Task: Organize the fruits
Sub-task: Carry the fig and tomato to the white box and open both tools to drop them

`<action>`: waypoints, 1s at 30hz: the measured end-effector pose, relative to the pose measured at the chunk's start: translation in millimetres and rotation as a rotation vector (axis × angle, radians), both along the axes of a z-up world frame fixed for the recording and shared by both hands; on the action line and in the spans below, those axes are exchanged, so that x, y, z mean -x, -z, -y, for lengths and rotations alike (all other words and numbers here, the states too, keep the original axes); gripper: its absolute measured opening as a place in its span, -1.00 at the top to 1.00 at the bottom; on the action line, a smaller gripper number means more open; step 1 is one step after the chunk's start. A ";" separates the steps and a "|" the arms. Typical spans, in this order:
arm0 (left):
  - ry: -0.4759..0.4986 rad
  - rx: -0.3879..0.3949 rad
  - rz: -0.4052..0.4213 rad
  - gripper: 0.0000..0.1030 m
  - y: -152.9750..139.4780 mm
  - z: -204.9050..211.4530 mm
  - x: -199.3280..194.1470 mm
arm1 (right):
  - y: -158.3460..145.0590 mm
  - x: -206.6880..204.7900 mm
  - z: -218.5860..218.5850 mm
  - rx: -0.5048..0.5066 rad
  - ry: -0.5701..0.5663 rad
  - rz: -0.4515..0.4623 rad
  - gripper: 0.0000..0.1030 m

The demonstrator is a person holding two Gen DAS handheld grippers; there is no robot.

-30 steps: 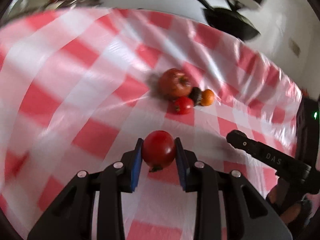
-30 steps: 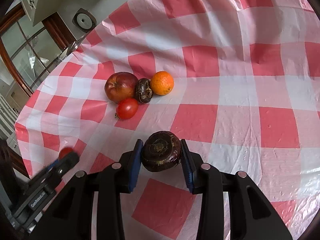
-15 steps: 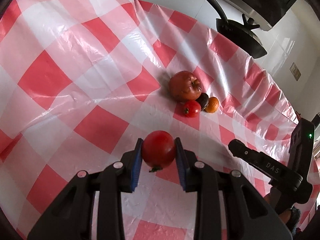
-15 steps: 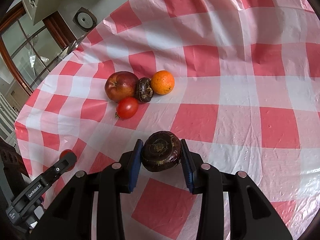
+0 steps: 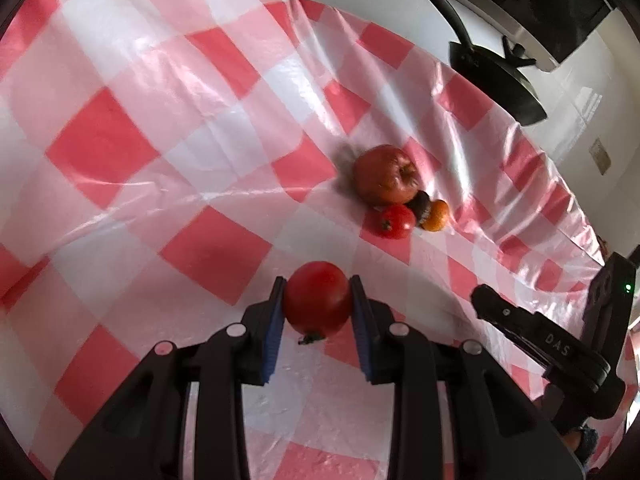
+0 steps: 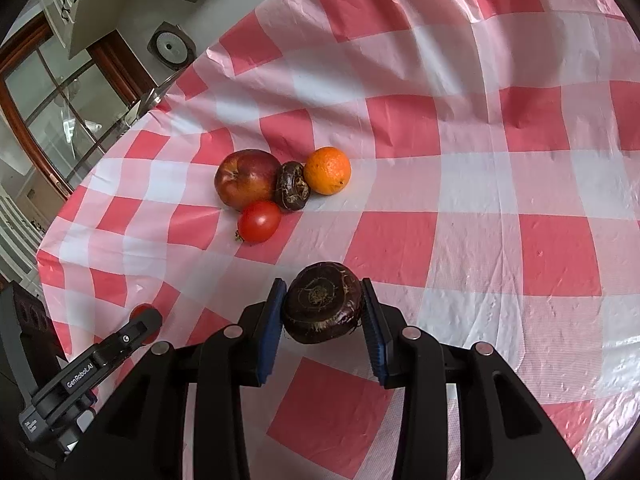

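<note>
My left gripper [image 5: 318,300] is shut on a red tomato [image 5: 316,298], held above the checked cloth. My right gripper [image 6: 323,304] is shut on a dark purple round fruit [image 6: 323,302]. A cluster lies on the cloth ahead: a red apple [image 6: 246,178], a small dark fruit [image 6: 293,186], an orange [image 6: 327,170] and a second tomato [image 6: 259,222], all touching. The same cluster shows in the left wrist view, with the apple [image 5: 386,174] in front. The left gripper shows in the right wrist view at lower left [image 6: 140,326]. The right gripper shows at the right of the left wrist view [image 5: 486,298].
A red-and-white checked plastic cloth [image 6: 480,200] covers the table. A black pan [image 5: 492,80] stands beyond the table's far edge. A window [image 6: 48,108] and a round wall fixture [image 6: 172,46] lie beyond the left edge.
The left gripper has swung and moved closer to the cluster, carrying the tomato. The right gripper holds still with the dark fruit.
</note>
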State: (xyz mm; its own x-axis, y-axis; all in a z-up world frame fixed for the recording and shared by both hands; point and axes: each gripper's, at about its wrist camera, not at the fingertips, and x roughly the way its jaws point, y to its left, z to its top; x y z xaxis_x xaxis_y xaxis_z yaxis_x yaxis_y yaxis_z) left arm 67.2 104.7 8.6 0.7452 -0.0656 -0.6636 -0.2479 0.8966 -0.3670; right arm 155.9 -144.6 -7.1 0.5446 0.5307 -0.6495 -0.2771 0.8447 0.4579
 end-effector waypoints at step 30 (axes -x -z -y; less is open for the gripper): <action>0.030 -0.107 -0.006 0.38 -8.1 -4.9 139.8 | -9.0 154.4 -48.6 0.015 -0.113 -0.014 0.27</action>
